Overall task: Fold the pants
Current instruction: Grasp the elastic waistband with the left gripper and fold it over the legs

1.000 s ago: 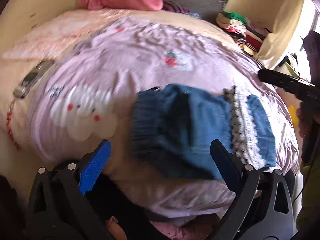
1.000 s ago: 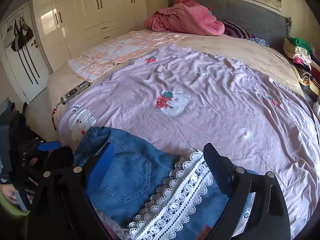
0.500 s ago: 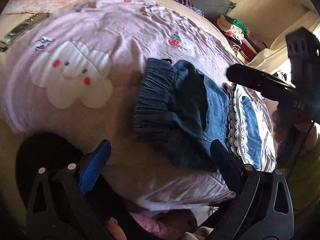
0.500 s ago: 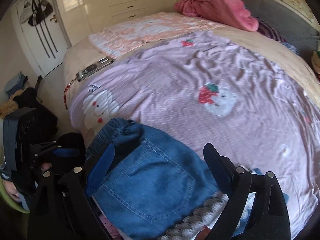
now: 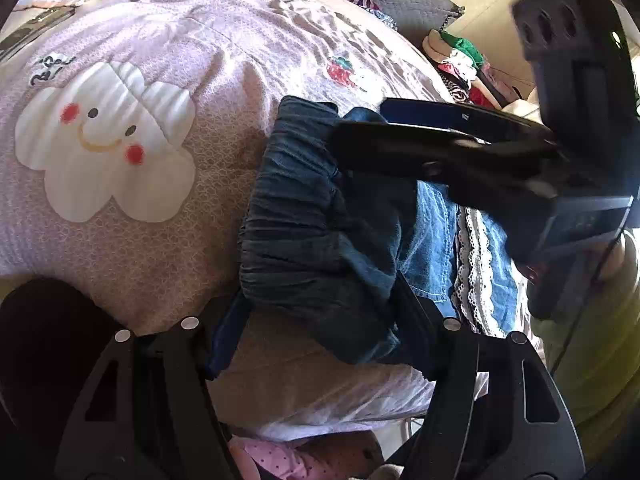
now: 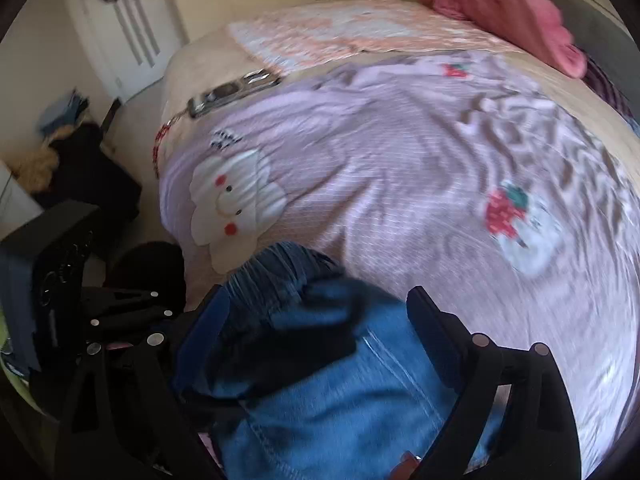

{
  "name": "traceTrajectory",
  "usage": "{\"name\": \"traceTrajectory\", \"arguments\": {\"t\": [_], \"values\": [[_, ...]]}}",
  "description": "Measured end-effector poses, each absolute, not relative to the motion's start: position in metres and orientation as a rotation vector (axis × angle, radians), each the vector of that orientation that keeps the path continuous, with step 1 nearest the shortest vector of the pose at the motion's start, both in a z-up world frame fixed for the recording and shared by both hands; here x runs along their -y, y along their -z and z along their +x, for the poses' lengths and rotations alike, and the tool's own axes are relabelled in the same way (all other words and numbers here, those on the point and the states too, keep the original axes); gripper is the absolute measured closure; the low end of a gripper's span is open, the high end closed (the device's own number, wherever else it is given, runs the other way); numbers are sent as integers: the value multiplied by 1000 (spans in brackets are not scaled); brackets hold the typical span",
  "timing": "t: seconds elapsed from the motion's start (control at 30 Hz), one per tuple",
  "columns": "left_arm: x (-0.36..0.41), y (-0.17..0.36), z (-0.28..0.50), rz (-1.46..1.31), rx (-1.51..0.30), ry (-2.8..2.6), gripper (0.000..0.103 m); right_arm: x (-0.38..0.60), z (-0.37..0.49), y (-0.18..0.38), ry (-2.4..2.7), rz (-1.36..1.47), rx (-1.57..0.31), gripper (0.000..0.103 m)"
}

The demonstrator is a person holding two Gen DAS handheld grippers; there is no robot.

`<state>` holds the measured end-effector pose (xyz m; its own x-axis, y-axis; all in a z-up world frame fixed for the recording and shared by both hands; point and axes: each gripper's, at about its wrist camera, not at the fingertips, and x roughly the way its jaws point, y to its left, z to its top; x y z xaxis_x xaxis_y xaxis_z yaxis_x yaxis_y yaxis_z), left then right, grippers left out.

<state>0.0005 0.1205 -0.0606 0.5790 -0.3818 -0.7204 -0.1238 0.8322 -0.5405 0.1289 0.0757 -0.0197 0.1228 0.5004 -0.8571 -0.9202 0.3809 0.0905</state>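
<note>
1. The left gripper point(image 5: 324, 332) has its two fingers on either side of the gathered waistband point(image 5: 296, 224) of the denim pants point(image 5: 432, 236). The jaws are closing, the dark elastic bunch sits between them, and the near edge of the cloth reaches both pads; whether they already press on it I cannot tell for certain, though the cloth looks pinched at the right finger.
2. The right gripper point(image 6: 316, 344) hangs over the same garment with its fingers spread wide apart. Blue denim fills the gap between them, but the pads stand clear of the cloth on both sides.
3. In the left wrist view the right gripper point(image 5: 360, 140) reaches in from the right, its long black fingers lying across the far corner of the waistband.
4. The pants lie at the near edge of the bed, waistband toward the left and a white lace trim point(image 5: 476, 264) running across the leg further right.
5. Under them spreads a lilac quilt point(image 6: 400, 160), wrinkled, printed with a smiling white cloud point(image 6: 232, 204) just beyond the waistband and a strawberry figure point(image 6: 508, 212) off to the right.
6. Farther out, a phone point(image 6: 232, 92) lies near the left edge of the bed, beside a peach-patterned cloth point(image 6: 340, 32).
7. A pink bundle of bedding point(image 6: 508, 8) rests at the head of the bed, and a pile of folded clothes point(image 5: 460, 56) sits at the far right.
</note>
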Motion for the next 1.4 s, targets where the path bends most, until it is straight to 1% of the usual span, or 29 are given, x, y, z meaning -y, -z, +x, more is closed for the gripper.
{"name": "traceTrajectory", "arguments": {"t": [0.1,0.13,0.17,0.27,0.3,0.37,0.43,0.53,0.73,0.77,0.8,0.83,0.87,1.0,1.03,1.2,1.23,1.3,1.37,1.4], "values": [[-121,61,3,-590,-957,165,43,-88,133,34,-1146,-572,-1000,17],[-121,61,3,-588,-957,165,43,-93,136,42,-1157,-584,-1016,27],[-121,61,4,-583,-958,167,43,-95,137,46,-1167,-587,-1028,42],[-125,64,8,-599,-955,182,42,-90,140,52,-1207,-533,-1033,58],[-126,64,9,-607,-953,195,40,-86,142,49,-1212,-508,-1034,61],[-127,61,9,-607,-939,210,31,-70,148,39,-1238,-402,-1034,67],[-125,55,10,-579,-926,199,24,-53,148,25,-1269,-332,-1003,67],[-124,48,13,-580,-909,230,19,-27,148,4,-1296,-260,-953,67],[-107,32,32,-605,-870,370,18,23,149,-25,-1327,-181,-853,67],[-102,30,37,-633,-873,406,19,31,149,-28,-1327,-171,-843,67],[-94,28,43,-659,-879,451,22,40,150,-32,-1327,-162,-832,67],[-85,24,47,-671,-880,485,34,50,151,-35,-1323,-155,-817,67],[-77,21,49,-673,-881,507,39,57,151,-38,-1317,-148,-811,67],[-36,9,62,-606,-886,528,41,89,154,-43,-1288,-126,-791,67],[-29,7,64,-596,-889,528,41,98,155,-44,-1283,-120,-786,65],[-2,6,70,-563,-907,512,41,134,159,-37,-1237,-85,-784,65],[0,7,72,-570,-910,509,41,142,160,-35,-1229,-67,-785,64],[5,6,72,-584,-908,506,41,156,160,-31,-1209,-35,-786,57],[14,4,72,-603,-895,517,38,167,160,-29,-1189,-14,-783,40],[17,3,73,-611,-885,532,37,178,161,-29,-1161,7,-781,36]]}}
